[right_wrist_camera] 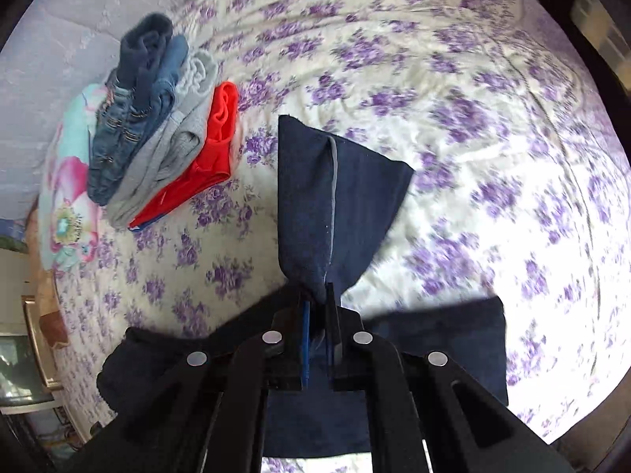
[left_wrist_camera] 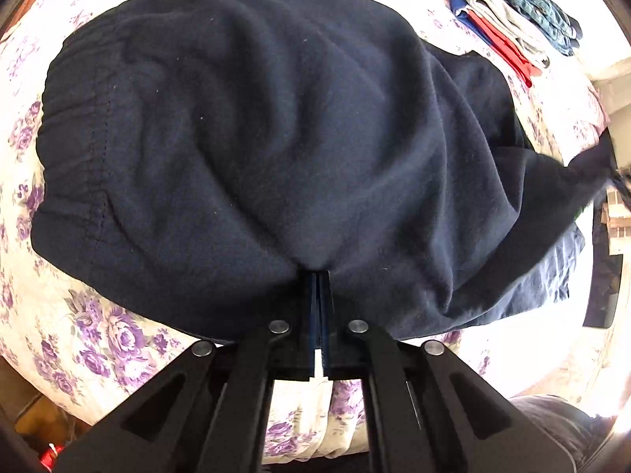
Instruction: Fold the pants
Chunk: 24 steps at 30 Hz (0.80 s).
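Observation:
Dark navy fleece pants point(left_wrist_camera: 256, 126) lie on a bed with a purple-flowered cover point(left_wrist_camera: 106, 335). Their elastic waistband point(left_wrist_camera: 75, 146) is at the left in the left wrist view. My left gripper point(left_wrist_camera: 319, 276) is shut on a fold of the pants at their near edge. My right gripper point(right_wrist_camera: 319, 291) is shut on another part of the pants point(right_wrist_camera: 327, 197), held up above the bed so the cloth stands out beyond the fingers. More of the pants point(right_wrist_camera: 434, 339) hangs below the right gripper.
A row of folded clothes lies on the bed: jeans point(right_wrist_camera: 130, 118), grey garments point(right_wrist_camera: 177, 138) and a red one point(right_wrist_camera: 205, 157), also in the left wrist view point(left_wrist_camera: 508, 15). A flowered pillow point(right_wrist_camera: 67, 181) lies beside them. Furniture point(right_wrist_camera: 35, 347) stands past the bed's edge.

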### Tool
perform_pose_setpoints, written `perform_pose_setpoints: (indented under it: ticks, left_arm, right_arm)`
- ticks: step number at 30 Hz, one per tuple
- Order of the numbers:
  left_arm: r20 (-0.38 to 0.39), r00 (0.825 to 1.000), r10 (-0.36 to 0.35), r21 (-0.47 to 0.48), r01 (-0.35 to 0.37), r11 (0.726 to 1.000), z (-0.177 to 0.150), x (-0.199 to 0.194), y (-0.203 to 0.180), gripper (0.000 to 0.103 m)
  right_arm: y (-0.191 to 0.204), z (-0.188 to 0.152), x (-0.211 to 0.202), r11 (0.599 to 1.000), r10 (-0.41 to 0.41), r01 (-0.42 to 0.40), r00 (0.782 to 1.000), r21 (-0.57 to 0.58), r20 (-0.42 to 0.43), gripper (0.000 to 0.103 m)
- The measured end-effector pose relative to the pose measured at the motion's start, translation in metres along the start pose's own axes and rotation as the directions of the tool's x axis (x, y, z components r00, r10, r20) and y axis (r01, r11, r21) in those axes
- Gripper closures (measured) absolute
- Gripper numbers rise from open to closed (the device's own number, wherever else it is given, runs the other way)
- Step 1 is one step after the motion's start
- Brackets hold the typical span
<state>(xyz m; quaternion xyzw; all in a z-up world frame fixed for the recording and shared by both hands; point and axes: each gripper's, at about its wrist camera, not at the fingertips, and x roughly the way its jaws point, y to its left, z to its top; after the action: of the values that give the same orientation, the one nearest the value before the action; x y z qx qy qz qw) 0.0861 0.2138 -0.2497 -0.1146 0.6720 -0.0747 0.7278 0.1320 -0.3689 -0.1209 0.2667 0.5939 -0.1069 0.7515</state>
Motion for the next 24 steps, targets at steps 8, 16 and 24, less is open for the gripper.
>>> perform_pose_setpoints:
  ticks: [8, 16, 24]
  left_arm:
    - [-0.022, 0.995, 0.097, 0.228, -0.089, 0.970, 0.000, 0.002, -0.029, 0.101]
    - [0.050, 0.989, 0.143, 0.399, -0.150, 0.904, 0.015, -0.039, -0.092, 0.101]
    - [-0.026, 1.000, 0.009, 0.519, 0.005, 0.855, 0.024, 0.011, -0.190, 0.100]
  right_arm:
    - [-0.152, -0.140, 0.071, 0.960, 0.053, -0.045, 0.998, 0.275, -0.022, 0.097]
    - [-0.165, -0.168, 0.078, 0.937, 0.117, -0.123, 0.992, 0.327, 0.039, 0.097]
    - [-0.168, -0.164, 0.090, 0.952, 0.100, -0.074, 0.992, 0.297, -0.071, 0.093]
